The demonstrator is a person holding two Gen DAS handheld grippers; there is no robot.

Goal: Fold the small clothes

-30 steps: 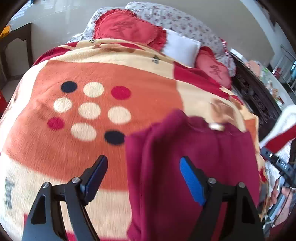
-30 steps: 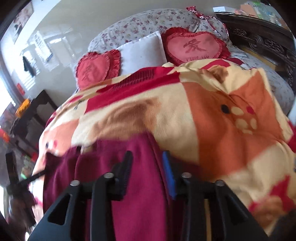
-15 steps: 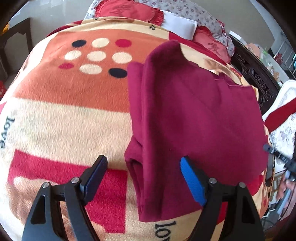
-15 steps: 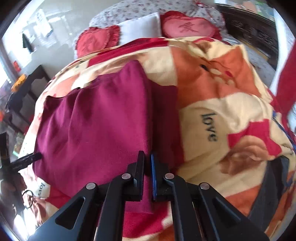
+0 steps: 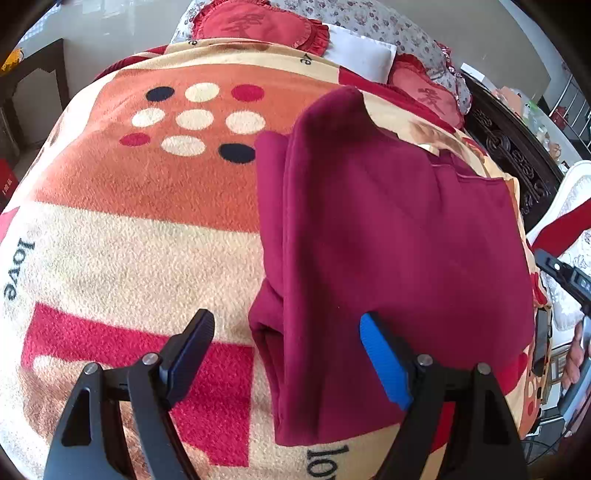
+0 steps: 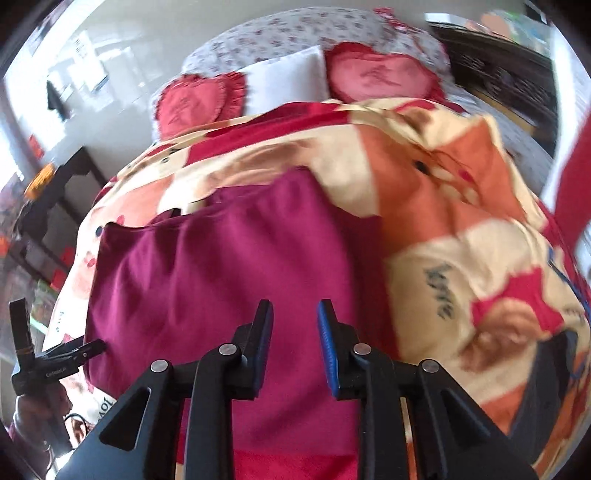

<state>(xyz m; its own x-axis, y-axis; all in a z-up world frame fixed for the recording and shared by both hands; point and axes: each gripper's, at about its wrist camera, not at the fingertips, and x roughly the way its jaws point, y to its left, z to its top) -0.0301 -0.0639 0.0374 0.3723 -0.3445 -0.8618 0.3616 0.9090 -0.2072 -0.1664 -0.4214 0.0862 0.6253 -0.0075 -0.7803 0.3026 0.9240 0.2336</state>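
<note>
A dark red folded garment lies flat on the patterned blanket; it also shows in the right wrist view. My left gripper is open and empty, hovering above the garment's near left edge. My right gripper is partly open and empty, above the garment's near edge. The left gripper also shows at the far left of the right wrist view.
Heart-shaped red cushions and a white pillow lie at the head of the bed. A dark carved wooden bed frame runs along the right. A dark side table stands to the left of the bed.
The right gripper, shut half a second ago, has opened partway and holds nothing. Both grippers pulled back and up from the garment, which lies folded and still.
</note>
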